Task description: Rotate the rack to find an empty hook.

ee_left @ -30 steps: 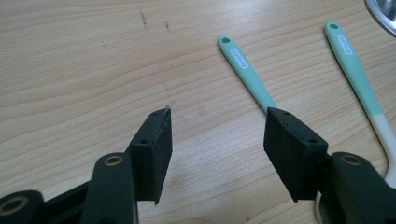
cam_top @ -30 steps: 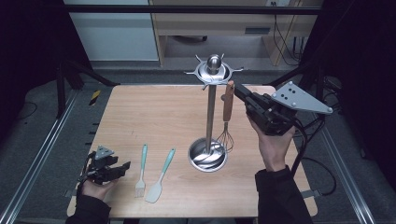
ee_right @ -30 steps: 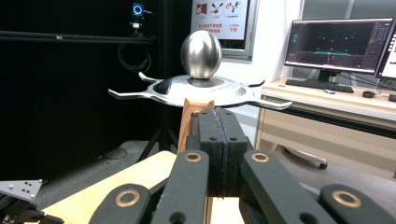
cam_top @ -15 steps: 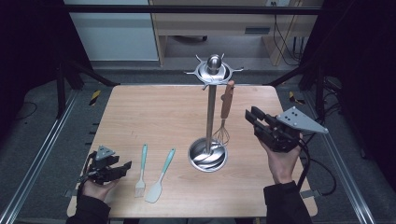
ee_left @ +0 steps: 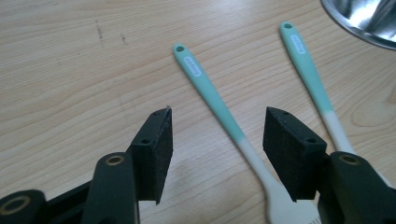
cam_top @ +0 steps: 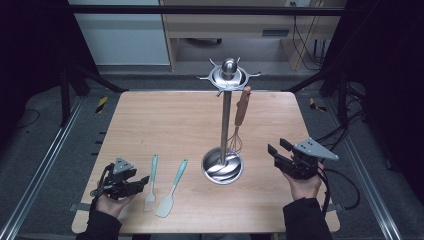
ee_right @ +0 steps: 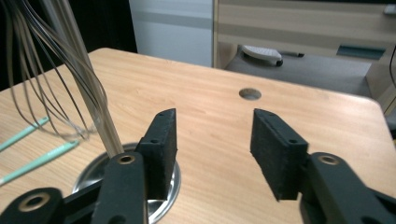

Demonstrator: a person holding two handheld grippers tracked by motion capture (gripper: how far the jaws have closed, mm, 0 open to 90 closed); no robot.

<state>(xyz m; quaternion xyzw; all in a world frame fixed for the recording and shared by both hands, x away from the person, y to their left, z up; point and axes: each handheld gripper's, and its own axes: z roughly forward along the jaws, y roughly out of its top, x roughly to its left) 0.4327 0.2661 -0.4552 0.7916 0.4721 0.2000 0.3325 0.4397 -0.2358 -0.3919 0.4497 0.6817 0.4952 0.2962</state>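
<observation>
The high view looks forward and down from above my side onto the whole table (cam_top: 150, 115). My left gripper (ee_left: 217, 154) camera sits close over the wood, looking down at two spatulas (ee_left: 210, 93). My right gripper (ee_right: 212, 154) camera looks almost level across the table. Both gripper views catch the stand's base (ee_right: 93, 175), probably.
</observation>
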